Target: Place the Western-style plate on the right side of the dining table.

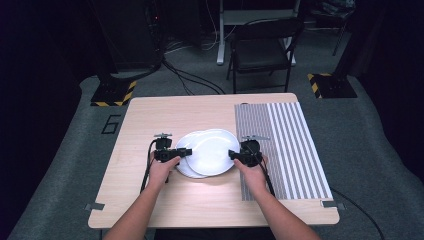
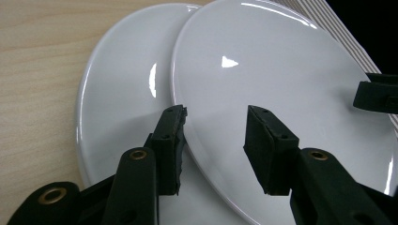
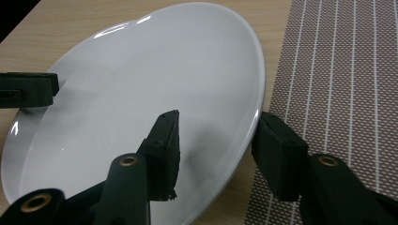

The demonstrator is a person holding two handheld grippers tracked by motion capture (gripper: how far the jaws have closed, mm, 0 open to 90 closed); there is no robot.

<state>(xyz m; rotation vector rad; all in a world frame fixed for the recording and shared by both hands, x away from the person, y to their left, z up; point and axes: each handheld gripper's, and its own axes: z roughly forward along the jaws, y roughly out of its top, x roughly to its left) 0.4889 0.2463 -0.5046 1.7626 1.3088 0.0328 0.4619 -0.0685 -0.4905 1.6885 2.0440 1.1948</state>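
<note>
Your spread left gripper (image 2: 213,140) and right gripper (image 3: 218,150) straddle opposite rims of the upper round white ceramic plate (image 1: 214,150), unclamped

Black tongs (image 2: 213,140), brass rivets, trailing cables

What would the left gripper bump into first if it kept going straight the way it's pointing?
Probably the upper white plate: the left gripper has its open jaws on either side of that plate's near rim, so the rim would slide deeper between them. The lower plate lies beneath.
</note>
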